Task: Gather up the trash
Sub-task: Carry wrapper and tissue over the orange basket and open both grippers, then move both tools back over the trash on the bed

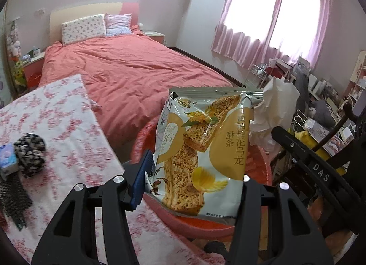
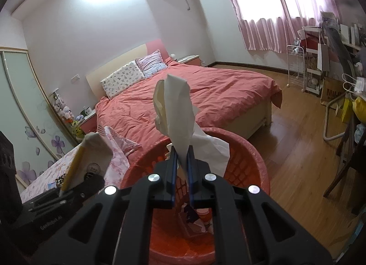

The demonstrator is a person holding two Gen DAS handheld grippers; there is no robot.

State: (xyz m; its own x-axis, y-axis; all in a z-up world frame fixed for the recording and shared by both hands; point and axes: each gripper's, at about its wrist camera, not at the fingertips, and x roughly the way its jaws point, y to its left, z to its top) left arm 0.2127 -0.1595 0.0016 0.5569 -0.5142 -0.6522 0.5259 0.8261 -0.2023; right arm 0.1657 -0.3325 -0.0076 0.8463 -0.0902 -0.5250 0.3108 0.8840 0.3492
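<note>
We see the red laundry-style basket (image 2: 249, 150) serving as the trash bin, standing beside the cloth-covered desk (image 1: 68, 127), with the bed (image 1: 128, 75) beyond at 12 o'clock. We judge the step in hand to be the drop: both pieces of trash hang over the basket. The left gripper (image 1: 194, 187) is pinching the snack packet (image 1: 201, 148) by its lower sides, upright above the rim; in the right wrist view this packet shows edge-on at 9 o'clock. The right gripper (image 2: 181, 171), pressed nearly together, pinches the crumpled tissue (image 2: 176, 113) directly above the basket's mouth. Next, we expect each gripper must spread so its piece falls inside, not onto the rim.
</note>
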